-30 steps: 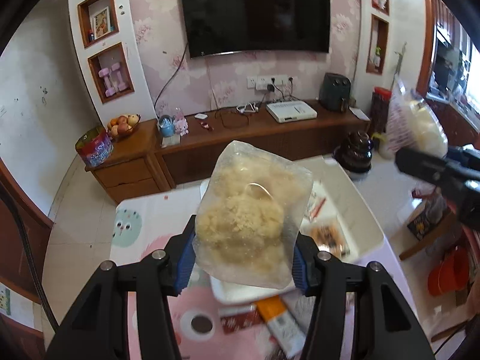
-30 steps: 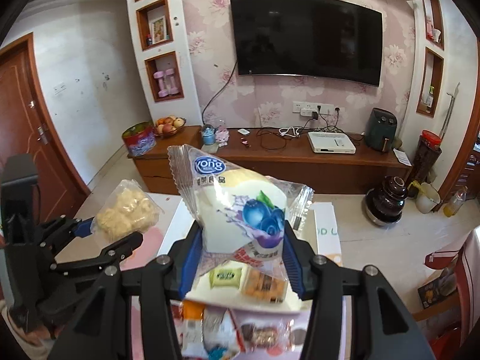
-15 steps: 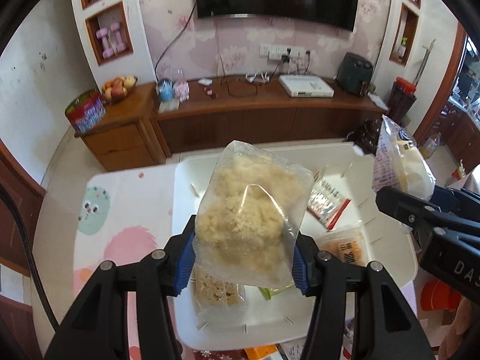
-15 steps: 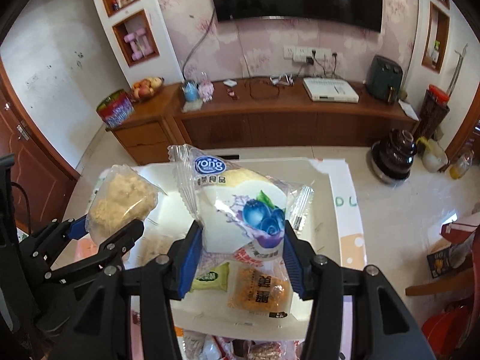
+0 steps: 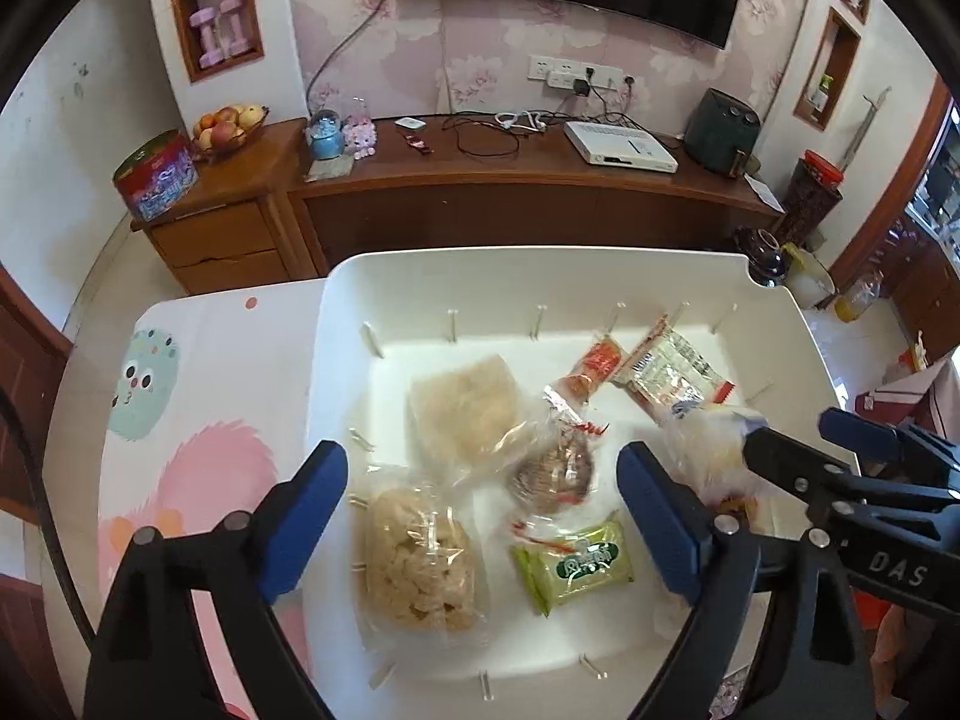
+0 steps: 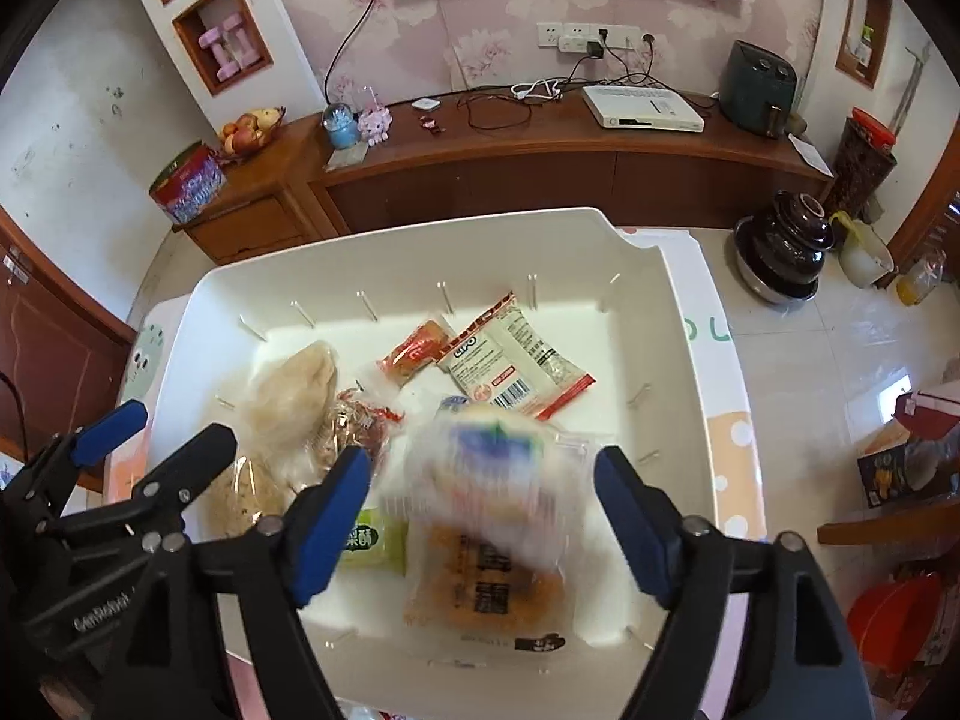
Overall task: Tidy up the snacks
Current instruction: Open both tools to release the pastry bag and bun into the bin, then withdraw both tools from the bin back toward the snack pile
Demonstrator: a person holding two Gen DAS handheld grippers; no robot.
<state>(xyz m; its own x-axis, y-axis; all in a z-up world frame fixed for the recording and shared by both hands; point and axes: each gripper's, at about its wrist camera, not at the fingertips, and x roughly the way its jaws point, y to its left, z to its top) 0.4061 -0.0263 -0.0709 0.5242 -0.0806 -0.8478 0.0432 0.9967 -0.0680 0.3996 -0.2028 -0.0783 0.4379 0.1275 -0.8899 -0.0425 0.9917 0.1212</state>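
Snacks lie in the white bin (image 5: 336, 360) on the counter (image 5: 198, 372). Left gripper (image 5: 483, 516) fingers are opening above a clear crumbly bag (image 5: 420, 564) at 7 o'clock; right gripper (image 6: 483, 516) fingers are opening around a blurred blueberry pack (image 6: 486, 480), released, at 5 o'clock.

Each hand-held gripper (image 5: 483, 525) (image 6: 480, 525) has black arms, blue pads (image 5: 306, 516), silver screws; white lettering marks the housings.
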